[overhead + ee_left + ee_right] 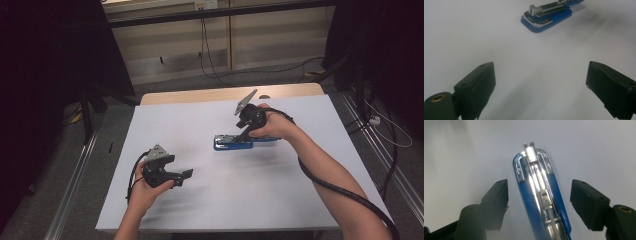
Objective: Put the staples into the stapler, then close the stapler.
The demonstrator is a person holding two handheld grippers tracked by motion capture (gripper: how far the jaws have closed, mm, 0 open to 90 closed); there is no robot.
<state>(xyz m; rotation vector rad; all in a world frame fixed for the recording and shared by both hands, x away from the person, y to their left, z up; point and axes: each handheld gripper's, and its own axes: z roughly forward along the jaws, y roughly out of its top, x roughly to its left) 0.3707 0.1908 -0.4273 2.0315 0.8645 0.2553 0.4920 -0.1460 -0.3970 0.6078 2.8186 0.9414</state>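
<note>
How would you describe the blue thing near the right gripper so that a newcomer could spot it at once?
Start from the white table top and look right of its middle, where the right gripper points down. Lying flat between its open jaws is a stapler, the one blue thing there, with a shiny metal channel along its length.

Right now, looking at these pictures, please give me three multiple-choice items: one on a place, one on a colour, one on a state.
1. Where does the stapler lie?
A. on the white table
B. on the floor
C. in a box

2. What colour is the stapler's body?
A. red
B. blue
C. green

3. How do the jaws of the right gripper stand?
A. pressed on the stapler
B. shut, with nothing between
C. open, either side of the stapler

Answers:
1 A, it rests on the white top.
2 B, blue with silver metal.
3 C, gaps show beside both pads.
</note>
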